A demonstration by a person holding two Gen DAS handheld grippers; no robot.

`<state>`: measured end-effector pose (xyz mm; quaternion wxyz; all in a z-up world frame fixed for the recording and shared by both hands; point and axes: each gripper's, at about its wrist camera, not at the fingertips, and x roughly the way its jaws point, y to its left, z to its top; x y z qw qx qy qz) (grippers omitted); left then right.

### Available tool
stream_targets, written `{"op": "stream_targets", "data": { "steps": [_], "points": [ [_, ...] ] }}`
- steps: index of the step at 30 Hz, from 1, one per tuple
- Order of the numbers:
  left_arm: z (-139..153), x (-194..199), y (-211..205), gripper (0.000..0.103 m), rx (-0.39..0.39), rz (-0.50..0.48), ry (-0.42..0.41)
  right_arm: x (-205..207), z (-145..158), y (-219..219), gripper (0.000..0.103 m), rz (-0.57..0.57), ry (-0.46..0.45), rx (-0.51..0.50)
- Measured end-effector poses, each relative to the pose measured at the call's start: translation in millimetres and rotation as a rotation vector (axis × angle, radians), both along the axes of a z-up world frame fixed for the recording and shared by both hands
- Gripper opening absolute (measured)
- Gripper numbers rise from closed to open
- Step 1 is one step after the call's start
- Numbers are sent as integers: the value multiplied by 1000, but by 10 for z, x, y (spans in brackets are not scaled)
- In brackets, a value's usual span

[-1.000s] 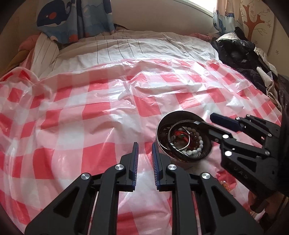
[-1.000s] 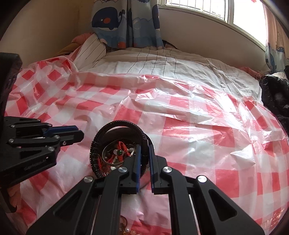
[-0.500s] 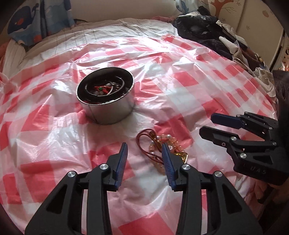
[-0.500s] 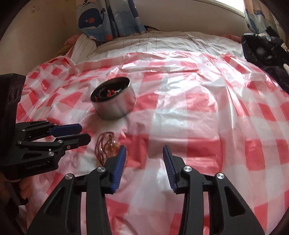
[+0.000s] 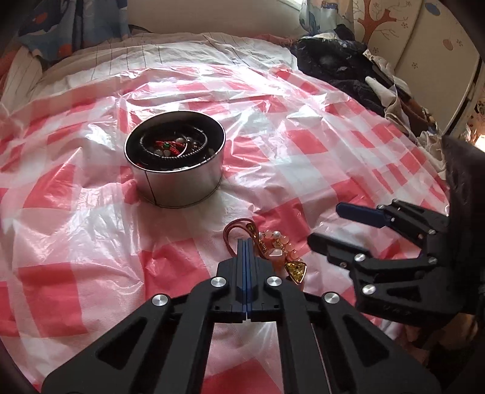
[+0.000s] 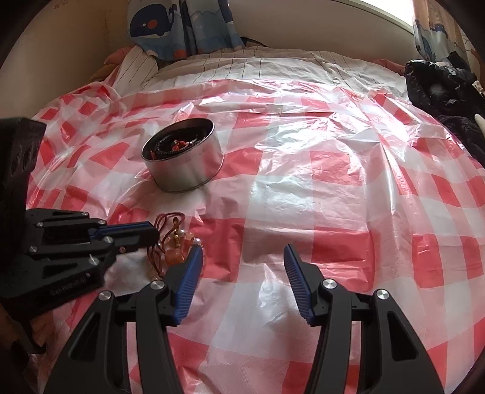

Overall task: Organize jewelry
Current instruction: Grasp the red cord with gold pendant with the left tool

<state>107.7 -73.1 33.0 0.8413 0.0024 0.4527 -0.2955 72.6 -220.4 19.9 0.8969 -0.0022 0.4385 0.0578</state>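
A round metal tin holding several bracelets and beads stands on the red-checked plastic sheet. Nearer to me lies a small heap of jewelry: a red cord, peach beads and a gold triangular pendant. My left gripper is shut with its tips on the red cord, whose loop sticks out on either side. My right gripper hovers just right of the heap, its jaws opening with only the sheet between them.
Dark clothes are piled at the bed's far right. A striped sheet and a whale-print curtain lie beyond the plastic. A cupboard stands at the right.
Both grippers drew back from the tin to the jewelry heap. The left one opened over the heap, then shut on the red cord. The right one has opened wider.
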Motion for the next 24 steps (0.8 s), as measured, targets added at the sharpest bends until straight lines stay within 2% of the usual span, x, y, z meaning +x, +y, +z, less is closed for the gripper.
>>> {"op": "stream_targets", "data": {
  "steps": [5,9,10,11,13,15,16,17,20,24],
  "points": [
    [159,-35,154,0,-53,19,3,6,-102,158,55,40,22,-84],
    [27,49,40,4,-47,4,57,3,-127,166,59,36,23,-91],
    [-20,59,-24,13,-35,-5,64,9,-132,155,59,33,26,-88],
    [-58,63,-93,29,-8,-9,58,12,-139,145,59,30,29,-84],
    [-122,64,-225,42,50,-12,31,27,-149,133,59,26,36,-77],
    [-163,74,-297,40,76,-8,18,31,-155,137,59,26,40,-74],
    [-164,74,-301,17,77,-2,12,34,-158,137,59,27,42,-73],
    [-156,66,-299,2,77,-5,10,36,-160,140,59,28,44,-72],
    [-25,-8,-212,2,65,4,-39,49,-176,129,62,27,55,-66],
    [238,-98,-24,2,-2,17,-60,56,-207,135,65,31,71,-71]
  ]
}}
